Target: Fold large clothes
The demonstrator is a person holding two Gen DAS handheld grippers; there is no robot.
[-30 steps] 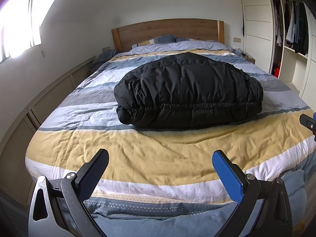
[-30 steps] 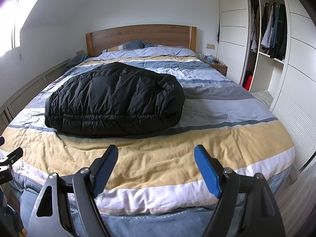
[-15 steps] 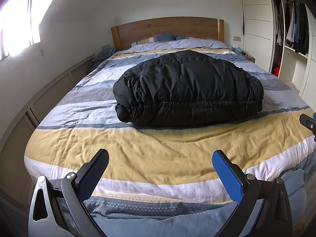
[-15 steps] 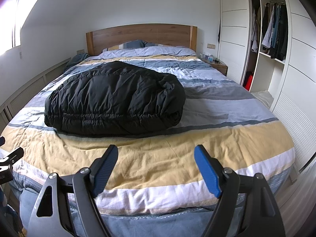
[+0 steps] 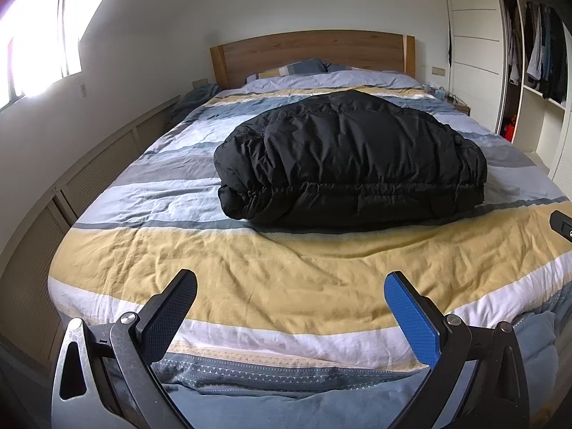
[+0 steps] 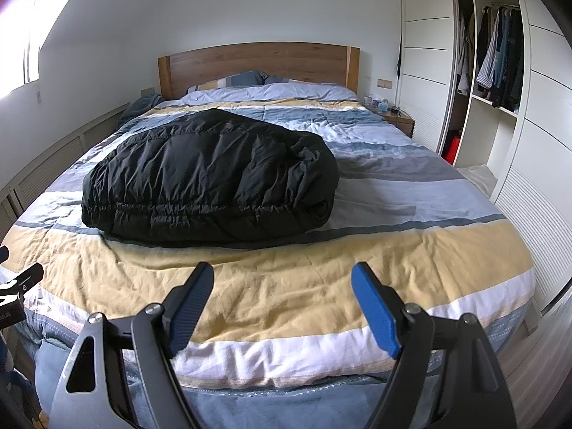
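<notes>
At the foot of the bed (image 5: 250, 271), I hold the left claw (image 5: 290, 295) and the right claw (image 6: 282, 286) side by side above the yellow stripe of the duvet, both spread wide and carrying nothing, well short of the black puffer jacket (image 5: 350, 157). It lies across the middle of the striped cover as a thick bundle, its gathered elastic hem turned toward me, apparently doubled over on itself. I judge the claws wait back here because the fold looks largely made; any further tuck would call for a reach forward to that hem. Beyond the jacket, pillows (image 6: 243, 78) rest against a wooden headboard (image 6: 257, 60). A bright window (image 5: 39, 60) fills the left wall, and an open wardrobe (image 6: 497, 68) of hanging clothes stands on the right, beside a small nightstand (image 6: 397, 118).
</notes>
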